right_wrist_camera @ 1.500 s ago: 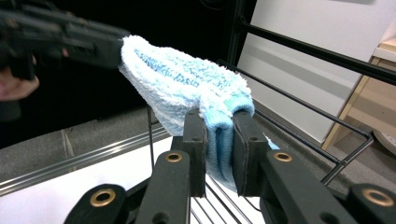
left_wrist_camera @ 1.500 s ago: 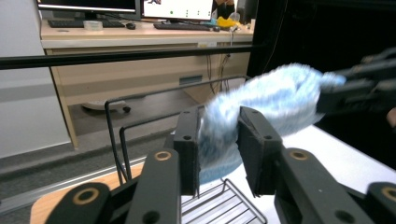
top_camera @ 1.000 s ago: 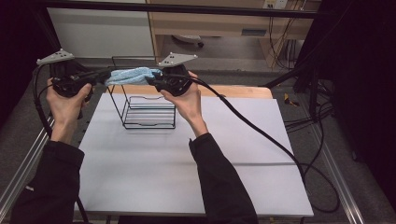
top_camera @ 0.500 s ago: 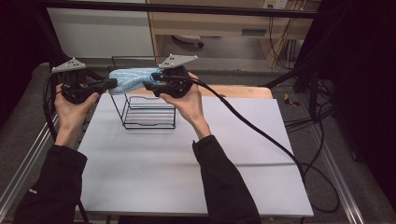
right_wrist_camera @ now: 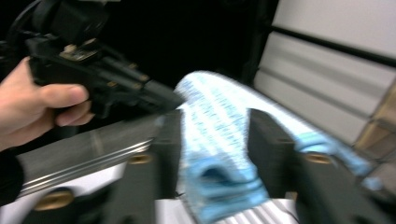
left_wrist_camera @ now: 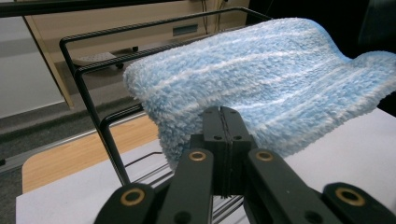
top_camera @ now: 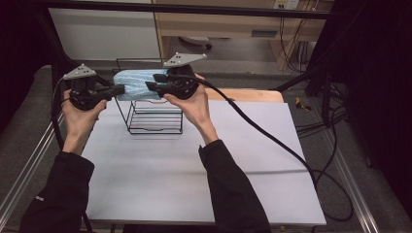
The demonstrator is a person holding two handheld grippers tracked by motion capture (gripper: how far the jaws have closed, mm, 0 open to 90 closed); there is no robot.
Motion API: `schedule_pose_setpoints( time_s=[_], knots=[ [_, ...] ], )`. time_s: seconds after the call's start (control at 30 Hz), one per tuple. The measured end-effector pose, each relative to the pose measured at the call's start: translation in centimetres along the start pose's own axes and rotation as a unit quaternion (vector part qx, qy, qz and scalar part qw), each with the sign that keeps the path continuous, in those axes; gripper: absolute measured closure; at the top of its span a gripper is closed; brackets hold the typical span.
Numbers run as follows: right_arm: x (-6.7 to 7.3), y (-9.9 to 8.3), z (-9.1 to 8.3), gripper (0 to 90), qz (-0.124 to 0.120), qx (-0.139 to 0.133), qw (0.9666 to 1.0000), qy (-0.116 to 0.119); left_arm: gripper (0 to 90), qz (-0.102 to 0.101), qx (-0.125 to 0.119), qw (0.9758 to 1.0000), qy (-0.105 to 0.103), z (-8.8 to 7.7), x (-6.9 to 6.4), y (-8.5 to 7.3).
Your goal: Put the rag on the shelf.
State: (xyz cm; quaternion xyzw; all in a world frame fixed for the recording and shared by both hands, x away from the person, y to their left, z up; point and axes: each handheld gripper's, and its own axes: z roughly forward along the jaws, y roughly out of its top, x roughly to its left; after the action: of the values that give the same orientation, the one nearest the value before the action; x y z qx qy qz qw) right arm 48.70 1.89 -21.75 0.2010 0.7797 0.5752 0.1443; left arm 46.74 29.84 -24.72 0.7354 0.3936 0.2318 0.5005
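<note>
High view: I stand at the white desk (top_camera: 204, 165) with a tool in each hand, both raised over the black wire rack (top_camera: 154, 114) at the far left part of the desk.
Cloth: a fluffy blue cloth (top_camera: 138, 83) with pale stripes lies draped over the top bars of the rack, between my two tools.
Left tool (top_camera: 120, 89): its tips point right, at the left end of the cloth.
Left tool state: in the left gripper view my left tool (left_wrist_camera: 223, 122) has its jaws pressed flat together, with nothing between them; the cloth (left_wrist_camera: 261, 88) lies just past the tips and spreads to their right, and I cannot tell whether they touch it.
Rack from the left tool: the rack's top bars (left_wrist_camera: 93, 70) rise to the left of my jaws and run under the cloth.
Right tool (top_camera: 151, 83): it points left onto the right end of the cloth.
Right tool state: in the blurred right gripper view my right tool (right_wrist_camera: 212, 135) stands partly spread, the jaws having just been closing, with the cloth (right_wrist_camera: 219, 140) hanging between them; I cannot tell whether the pads press on it.
Other hand: beyond my right tool's jaws, at upper left, my left hand (right_wrist_camera: 32, 105) holds the left tool (right_wrist_camera: 175, 101) with its tip at the cloth's far end.
</note>
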Motion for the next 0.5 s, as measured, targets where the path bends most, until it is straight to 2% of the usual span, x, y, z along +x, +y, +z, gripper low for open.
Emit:
schedule_pose_setpoints(
  time_s=[0.03,0.1,0.13,0.17,0.27,0.3,0.5],
  knots=[
    [0.0,-0.4,0.6,79.2,0.010,0.019,0.9997,0.009,90.0,0.000,-0.002,1.0000,0.001,0.0,0.0,-0.1],
    [0.0,-1.0,1.0,86.2,0.010,0.042,0.9990,0.007,90.0,0.002,-0.003,1.0000,0.001,-0.1,0.0,-0.3],
    [0.0,-1.0,1.0,86.2,0.010,0.042,0.9990,0.007,90.0,0.002,-0.003,1.0000,0.001,-0.1,0.0,-0.4],
    [-0.2,-1.4,1.2,90.0,0.017,0.053,0.9984,0.010,90.0,0.001,-0.003,1.0000,0.001,-0.1,0.1,-0.5],
    [-0.5,-1.8,1.3,90.0,0.023,0.059,0.9980,0.007,90.0,-0.003,-0.004,1.0000,0.000,0.0,0.3,-0.7],
    [-0.7,-2.2,1.4,90.0,0.020,0.067,0.9976,-0.001,90.0,-0.004,-0.004,1.0000,-0.001,0.0,0.4,-0.8],
    [-1.0,-3.0,1.5,89.7,0.012,0.059,0.9979,-0.024,90.0,-0.003,-0.002,1.0000,0.000,0.4,0.3,-1.1]
  ],
)
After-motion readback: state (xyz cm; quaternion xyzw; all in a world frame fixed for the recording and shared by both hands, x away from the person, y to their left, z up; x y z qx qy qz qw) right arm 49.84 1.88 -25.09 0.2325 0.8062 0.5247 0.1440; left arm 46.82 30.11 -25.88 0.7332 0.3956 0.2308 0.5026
